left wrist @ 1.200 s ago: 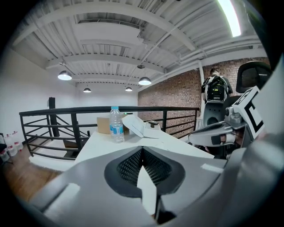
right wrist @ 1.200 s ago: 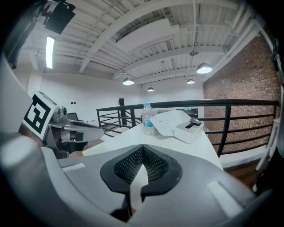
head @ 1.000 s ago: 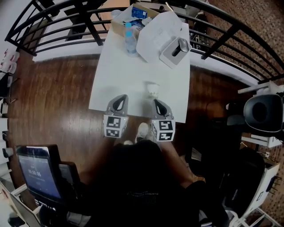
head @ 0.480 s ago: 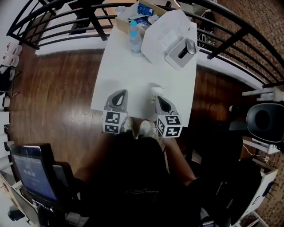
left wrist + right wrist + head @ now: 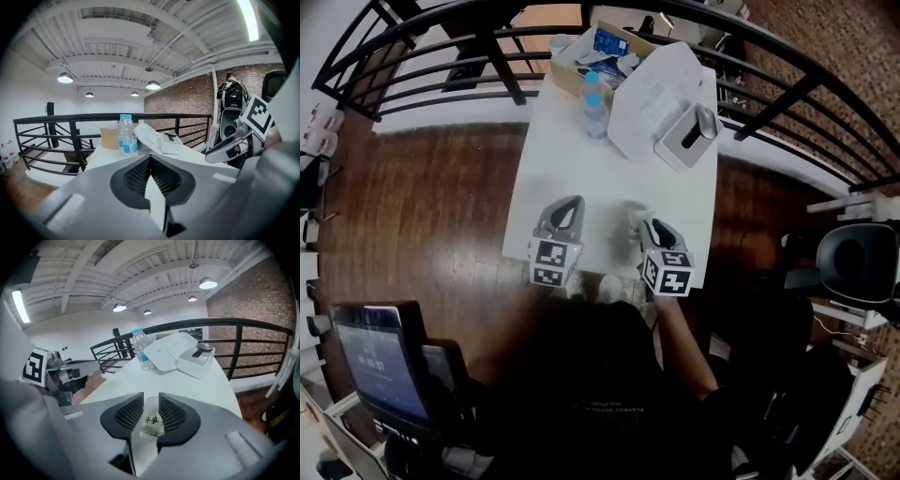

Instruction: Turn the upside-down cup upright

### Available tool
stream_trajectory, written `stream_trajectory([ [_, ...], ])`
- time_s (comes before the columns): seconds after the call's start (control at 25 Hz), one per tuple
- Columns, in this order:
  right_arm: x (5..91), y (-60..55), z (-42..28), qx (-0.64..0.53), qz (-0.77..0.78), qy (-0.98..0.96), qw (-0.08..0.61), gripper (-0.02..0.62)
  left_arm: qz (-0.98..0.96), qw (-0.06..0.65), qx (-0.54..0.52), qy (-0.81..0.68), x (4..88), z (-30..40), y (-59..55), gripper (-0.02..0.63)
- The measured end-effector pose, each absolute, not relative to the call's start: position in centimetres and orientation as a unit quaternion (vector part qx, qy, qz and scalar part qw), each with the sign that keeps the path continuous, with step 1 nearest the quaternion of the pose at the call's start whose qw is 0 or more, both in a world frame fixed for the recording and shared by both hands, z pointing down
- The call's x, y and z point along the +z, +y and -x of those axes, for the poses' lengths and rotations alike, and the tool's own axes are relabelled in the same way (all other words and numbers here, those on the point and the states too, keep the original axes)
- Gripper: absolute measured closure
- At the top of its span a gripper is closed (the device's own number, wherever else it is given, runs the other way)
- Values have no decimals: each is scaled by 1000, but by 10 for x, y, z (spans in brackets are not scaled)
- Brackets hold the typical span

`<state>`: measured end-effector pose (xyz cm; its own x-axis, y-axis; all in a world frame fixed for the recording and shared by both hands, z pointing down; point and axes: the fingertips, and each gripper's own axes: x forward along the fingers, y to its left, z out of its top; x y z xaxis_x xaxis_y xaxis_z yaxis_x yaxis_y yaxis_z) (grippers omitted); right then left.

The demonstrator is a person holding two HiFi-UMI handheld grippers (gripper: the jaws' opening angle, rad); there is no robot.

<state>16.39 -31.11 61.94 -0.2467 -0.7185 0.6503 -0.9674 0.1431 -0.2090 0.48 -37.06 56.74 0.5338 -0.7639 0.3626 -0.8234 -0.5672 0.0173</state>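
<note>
Head view: I see a white table (image 5: 581, 178) running up the middle of the frame, with both tools at its lower edge.
Left gripper (image 5: 567, 206): lower centre-left, over the table. Its own view shows the jaws pressed together with nothing in them.
Cup (image 5: 635, 212): small and pale, on the table right of centre.
Right gripper (image 5: 650, 225): jaws have just been opening. The cup sits in the narrow gap; I can't tell whether the pads touch it.

white table (image 5: 581, 178), dark brown wood floor (image 5: 422, 206), black railing (image 5: 72, 136), blue-capped clear bottle (image 5: 595, 103), black-lettered clear cup (image 5: 151, 420).
</note>
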Motion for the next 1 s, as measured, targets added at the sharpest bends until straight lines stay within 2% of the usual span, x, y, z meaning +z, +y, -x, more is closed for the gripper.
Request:
stream_trajectory([
  [0.2, 637, -323, -166, 353, -573, -707, 218, 359, -874, 93, 153, -451, 563, -2, -375, 607],
  [0.4, 665, -330, -175, 413, -562, -676, 239, 282, -873, 101, 153, -453, 569, 2, -380, 607],
  [0.72, 697, -341, -171, 567, -459, -658, 186, 247, -866, 122, 148, -461, 578, 12, -378, 607],
  [0.88, 709, -340, -168, 601, -429, -645, 198, 250, -864, 126, 147, -465, 581, 16, -377, 607],
  [1.0, 710, -342, -166, 614, -419, -641, 191, 279, -861, 129, 148, -470, 583, 20, -377, 607],
])
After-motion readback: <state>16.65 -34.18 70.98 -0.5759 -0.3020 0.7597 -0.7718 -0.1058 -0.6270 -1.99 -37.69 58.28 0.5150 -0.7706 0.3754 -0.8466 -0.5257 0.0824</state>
